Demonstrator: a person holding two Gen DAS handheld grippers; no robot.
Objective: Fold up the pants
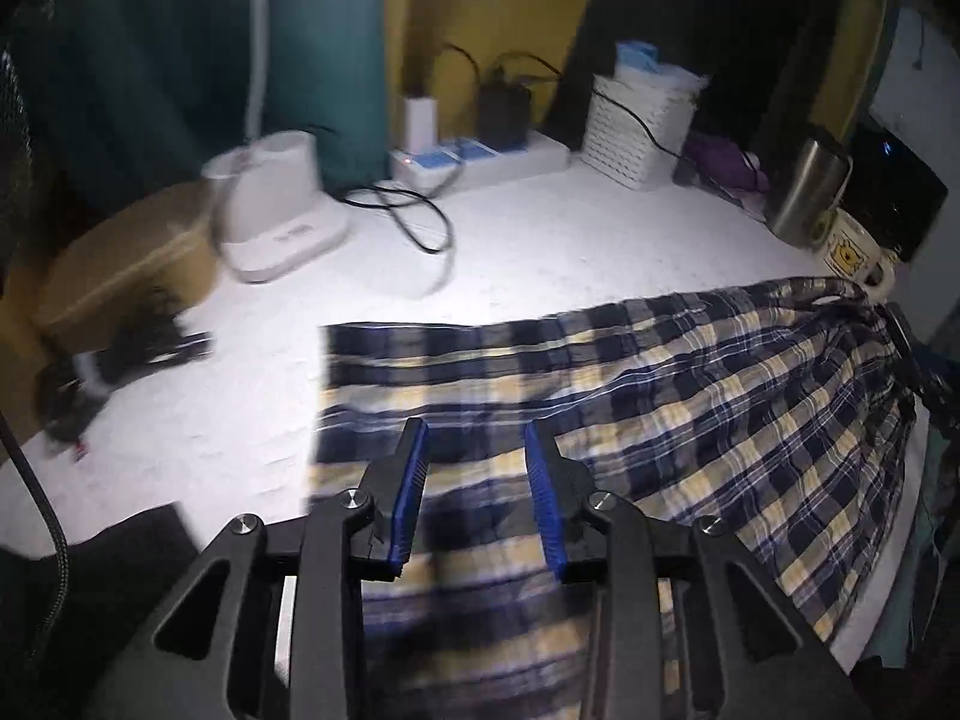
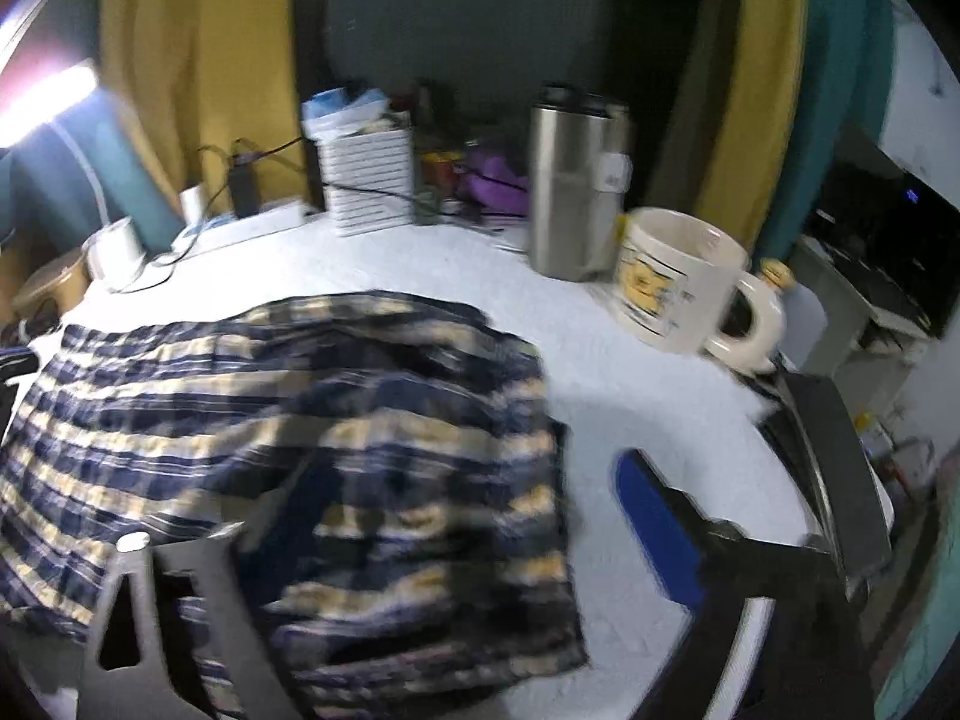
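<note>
Plaid pants (image 1: 660, 396) in navy, cream and yellow lie spread on a white round table (image 1: 540, 240). My left gripper (image 1: 477, 450) hovers over their left part, its blue-padded fingers apart and empty. In the right wrist view the pants (image 2: 270, 420) fill the left half, with cloth draped over the left finger of my right gripper (image 2: 456, 516). Its blue right finger (image 2: 654, 516) stands wide apart over bare table. The view is blurred.
At the table's back stand a white basket (image 1: 636, 126), a power strip (image 1: 480, 159) with cables, a white lamp base (image 1: 276, 204), a steel tumbler (image 2: 576, 186) and a cream mug (image 2: 678, 282). A cardboard box (image 1: 132, 258) is at the left.
</note>
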